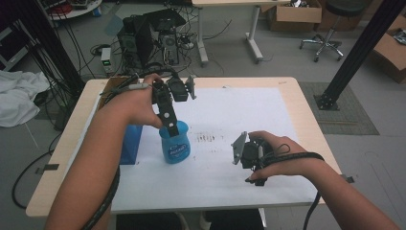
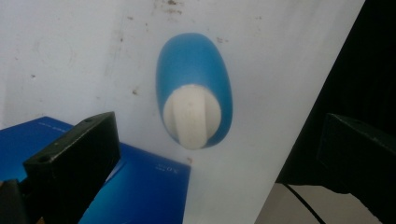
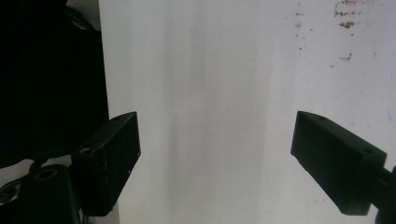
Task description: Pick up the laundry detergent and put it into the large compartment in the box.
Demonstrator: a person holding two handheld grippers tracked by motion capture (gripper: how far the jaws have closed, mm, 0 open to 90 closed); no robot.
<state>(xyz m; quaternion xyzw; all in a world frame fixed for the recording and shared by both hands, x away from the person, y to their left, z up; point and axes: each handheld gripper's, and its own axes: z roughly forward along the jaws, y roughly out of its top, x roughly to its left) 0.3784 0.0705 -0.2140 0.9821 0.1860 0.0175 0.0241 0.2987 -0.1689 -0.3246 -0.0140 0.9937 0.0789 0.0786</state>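
Note:
A blue bottle [image 1: 175, 147] with a white cap [image 2: 192, 120] stands upright on the white sheet [image 1: 230, 120]. My left gripper [image 1: 168, 120] hangs straight above it, pointing down. In the left gripper view the bottle [image 2: 194, 63] lies between the two wide-apart jaws of my left gripper [image 2: 218, 128], which is open and touches nothing. My right gripper [image 1: 250, 155] hovers over the sheet to the bottle's right, held in a hand. The right gripper view has my right gripper [image 3: 215, 126] open over bare, lightly stained sheet [image 3: 224, 70].
A flat blue box [image 1: 130, 143] lies just left of the bottle, its corner near the left jaw [image 2: 140, 186]. The wooden table [image 1: 72, 139] ends close beyond the sheet on every side. Cables, a computer tower [image 1: 136, 40] and a chair stand on the floor behind.

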